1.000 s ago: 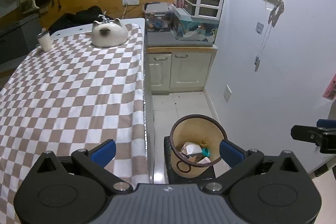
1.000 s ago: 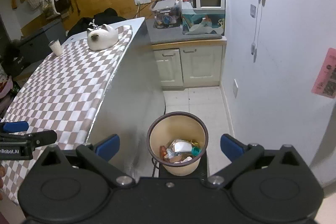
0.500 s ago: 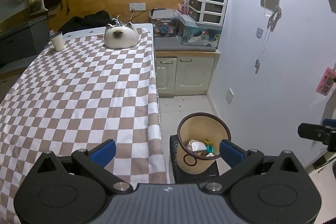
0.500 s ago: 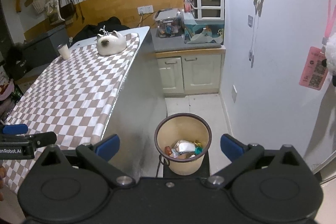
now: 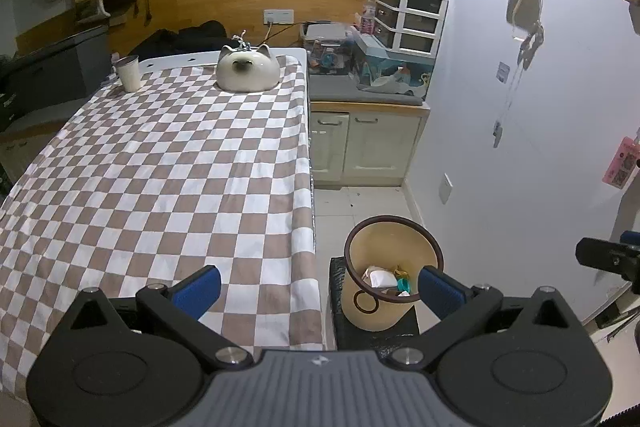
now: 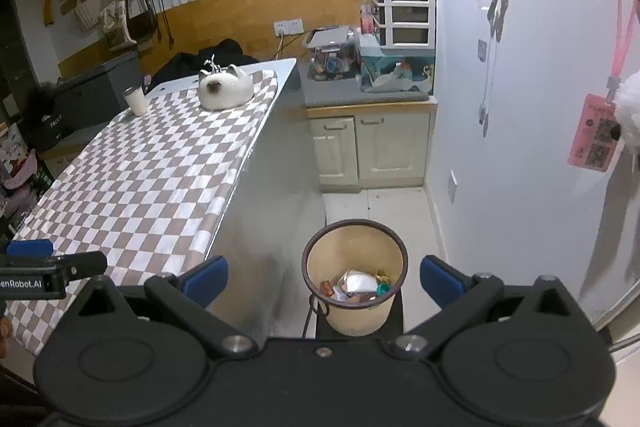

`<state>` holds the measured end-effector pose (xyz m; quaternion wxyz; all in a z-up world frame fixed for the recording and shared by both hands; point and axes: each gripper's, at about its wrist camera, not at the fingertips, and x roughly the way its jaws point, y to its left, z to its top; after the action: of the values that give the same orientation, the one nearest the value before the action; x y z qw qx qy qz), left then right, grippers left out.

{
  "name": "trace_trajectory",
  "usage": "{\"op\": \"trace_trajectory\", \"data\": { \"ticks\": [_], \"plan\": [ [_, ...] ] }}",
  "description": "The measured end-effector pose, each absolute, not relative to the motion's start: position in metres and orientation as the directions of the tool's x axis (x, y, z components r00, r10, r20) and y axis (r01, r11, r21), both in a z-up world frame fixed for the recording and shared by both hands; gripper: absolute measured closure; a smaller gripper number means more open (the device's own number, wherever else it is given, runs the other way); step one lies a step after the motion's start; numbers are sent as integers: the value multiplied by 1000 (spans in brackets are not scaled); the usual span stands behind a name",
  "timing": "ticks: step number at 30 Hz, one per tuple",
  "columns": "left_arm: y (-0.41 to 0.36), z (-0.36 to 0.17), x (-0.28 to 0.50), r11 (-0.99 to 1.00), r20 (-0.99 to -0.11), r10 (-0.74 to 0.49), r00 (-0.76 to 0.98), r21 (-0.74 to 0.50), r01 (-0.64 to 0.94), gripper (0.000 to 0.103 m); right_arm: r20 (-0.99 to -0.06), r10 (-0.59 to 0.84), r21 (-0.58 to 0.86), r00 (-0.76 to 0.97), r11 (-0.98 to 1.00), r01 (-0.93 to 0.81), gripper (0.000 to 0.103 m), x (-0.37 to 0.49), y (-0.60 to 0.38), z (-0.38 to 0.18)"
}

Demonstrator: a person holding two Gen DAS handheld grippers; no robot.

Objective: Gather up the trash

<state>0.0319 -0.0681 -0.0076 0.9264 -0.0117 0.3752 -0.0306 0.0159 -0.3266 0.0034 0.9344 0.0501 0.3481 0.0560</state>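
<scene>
A tan waste bin [image 5: 394,243] with a dark rim stands on the floor beside the table, on a black base. Crumpled paper and wrappers [image 6: 358,285] lie inside it. My left gripper [image 5: 318,285] hangs open above the table's near right corner and the bin, holding nothing. My right gripper [image 6: 322,277] is also open and empty, high above the bin. The left gripper's tip [image 6: 54,269] shows at the left edge of the right wrist view, and the right gripper's tip [image 5: 608,255] at the right edge of the left wrist view.
A checkered cloth covers the table [image 5: 168,163]. At its far end sit a cat-shaped ceramic dish [image 5: 248,71] and a white cup [image 5: 129,73]. Beyond the bin a cabinet [image 5: 366,143] carries boxes and drawers. A white wall [image 5: 520,147] closes the right side.
Both grippers have risen and pulled back from the bin, which now looks smaller and lower in both views. Their jaws stay open and empty.
</scene>
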Motion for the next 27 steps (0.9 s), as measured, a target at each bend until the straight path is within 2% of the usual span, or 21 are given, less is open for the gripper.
{"op": "trace_trajectory", "data": {
  "ticks": [9, 27],
  "plan": [
    [-76, -2, 22, 999, -666, -43, 745, -18, 42, 0, -615, 136, 136, 777, 989, -65, 0, 7, -336, 5],
    [-78, 0, 12, 997, -648, -76, 758, -44, 62, 0, -604, 97, 105, 791, 994, -42, 0, -1, -339, 4]
  ]
}}
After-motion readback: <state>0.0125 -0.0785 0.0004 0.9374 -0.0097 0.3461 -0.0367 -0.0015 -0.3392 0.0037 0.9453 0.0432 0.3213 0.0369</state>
